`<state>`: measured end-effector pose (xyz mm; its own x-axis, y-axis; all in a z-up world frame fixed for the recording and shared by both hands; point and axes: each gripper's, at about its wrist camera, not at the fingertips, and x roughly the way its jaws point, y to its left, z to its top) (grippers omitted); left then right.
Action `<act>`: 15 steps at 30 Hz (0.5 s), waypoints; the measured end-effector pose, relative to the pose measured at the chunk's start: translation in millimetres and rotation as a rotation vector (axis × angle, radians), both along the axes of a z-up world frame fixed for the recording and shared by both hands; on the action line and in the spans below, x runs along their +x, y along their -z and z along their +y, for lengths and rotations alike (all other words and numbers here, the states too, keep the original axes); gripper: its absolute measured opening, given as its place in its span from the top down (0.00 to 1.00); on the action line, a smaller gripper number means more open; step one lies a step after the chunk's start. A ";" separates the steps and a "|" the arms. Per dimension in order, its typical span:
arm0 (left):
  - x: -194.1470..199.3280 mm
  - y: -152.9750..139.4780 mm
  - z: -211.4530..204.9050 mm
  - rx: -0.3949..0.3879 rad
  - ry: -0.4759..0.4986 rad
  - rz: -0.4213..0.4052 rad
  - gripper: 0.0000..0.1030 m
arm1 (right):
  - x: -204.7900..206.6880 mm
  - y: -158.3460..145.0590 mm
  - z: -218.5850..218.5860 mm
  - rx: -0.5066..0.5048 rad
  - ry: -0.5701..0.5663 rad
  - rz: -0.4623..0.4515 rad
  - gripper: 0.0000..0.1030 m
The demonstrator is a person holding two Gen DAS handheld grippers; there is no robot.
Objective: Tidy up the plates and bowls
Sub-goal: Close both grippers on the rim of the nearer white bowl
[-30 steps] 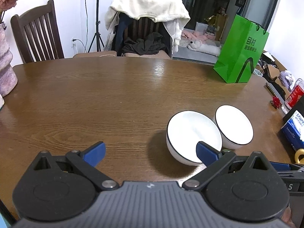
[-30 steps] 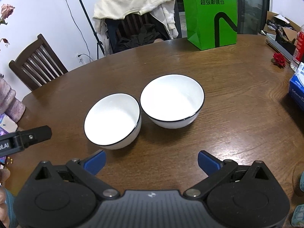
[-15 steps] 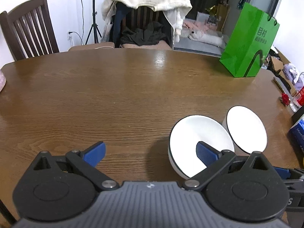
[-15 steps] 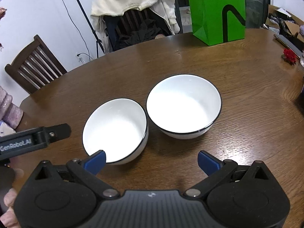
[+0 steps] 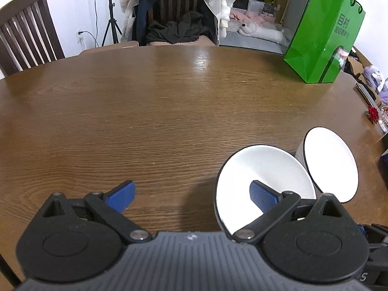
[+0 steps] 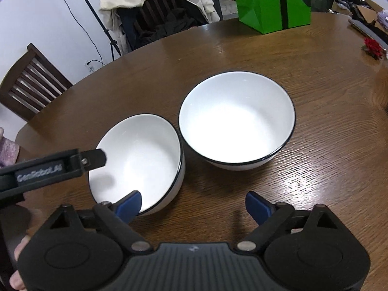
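Two white bowls with dark rims stand side by side on the brown wooden table (image 5: 145, 121). In the right wrist view they are the left bowl (image 6: 145, 155) and the right bowl (image 6: 237, 121). My right gripper (image 6: 192, 200) hovers just in front of them with its jaws closing. Its left finger overlaps the left bowl's near rim, and no pad presses on anything. My left gripper (image 5: 191, 189) is open. Its right finger hangs over the inside of the near bowl (image 5: 262, 169), its left finger over bare table. The other bowl (image 5: 329, 165) sits behind.
A green paper bag (image 5: 322, 38) stands at the table's far right. Behind the table are a chair draped with clothes (image 5: 179, 12), a bare wooden chair (image 5: 26, 38) and a tripod. A red flower (image 6: 372, 47) and small items lie at the right edge.
Both grippers have come down and closer to the bowls. The left gripper's finger now reaches over the left bowl's rim. The right jaws have narrowed slightly.
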<state>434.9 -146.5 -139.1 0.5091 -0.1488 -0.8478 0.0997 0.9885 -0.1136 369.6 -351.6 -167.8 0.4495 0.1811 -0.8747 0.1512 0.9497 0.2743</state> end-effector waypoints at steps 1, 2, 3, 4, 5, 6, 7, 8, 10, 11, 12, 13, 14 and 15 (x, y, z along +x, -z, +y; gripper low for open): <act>0.9 1.6 -0.5 -0.001 0.000 0.003 0.03 | 2.4 1.7 -0.5 -0.001 0.000 0.001 0.14; 2.1 3.4 -1.4 0.000 0.001 0.007 0.04 | 3.4 2.9 -0.6 -0.001 0.000 0.002 0.14; 3.3 4.6 -2.4 0.001 0.002 0.009 0.09 | 4.5 4.2 -1.1 0.001 0.001 0.004 0.17; 4.8 6.4 -3.3 0.002 0.003 0.014 0.14 | 5.6 4.7 -0.1 0.002 0.002 0.005 0.19; 5.9 7.7 -3.9 0.002 0.002 0.019 0.16 | 6.8 5.8 0.1 0.003 0.003 0.006 0.20; 7.2 9.2 -4.8 0.000 0.002 0.023 0.19 | 7.9 6.6 0.4 0.006 0.003 0.007 0.23; 8.5 11.1 -5.0 -0.004 0.002 0.029 0.22 | 8.5 7.7 0.0 0.008 0.004 0.006 0.27; 9.7 12.1 -5.1 -0.008 0.002 0.035 0.24 | 9.8 8.4 0.2 0.011 0.003 0.007 0.29; 12.2 15.6 -5.6 -0.015 0.005 0.049 0.35 | 12.4 9.8 0.9 0.019 -0.003 0.007 0.38; 13.2 16.6 -6.0 -0.018 0.007 0.054 0.38 | 13.6 10.1 0.8 0.025 -0.005 0.006 0.41; 14.6 17.7 -5.8 -0.023 0.009 0.060 0.45 | 14.8 10.8 0.8 0.032 -0.006 0.007 0.44; 15.7 19.0 -5.8 -0.028 0.011 0.066 0.50 | 16.1 11.5 0.8 0.035 -0.008 0.008 0.47; 16.5 19.6 -6.4 -0.032 0.013 0.071 0.53 | 17.4 12.0 1.4 0.037 -0.010 0.010 0.49; 17.1 20.3 -6.2 -0.039 0.016 0.074 0.55 | 18.8 12.9 2.0 0.041 -0.012 0.011 0.52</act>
<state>452.0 -152.7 -159.4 0.4428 -0.1903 -0.8762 0.1053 0.9815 -0.1600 388.4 -349.6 -180.7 0.4372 0.2221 -0.8715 0.1435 0.9394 0.3114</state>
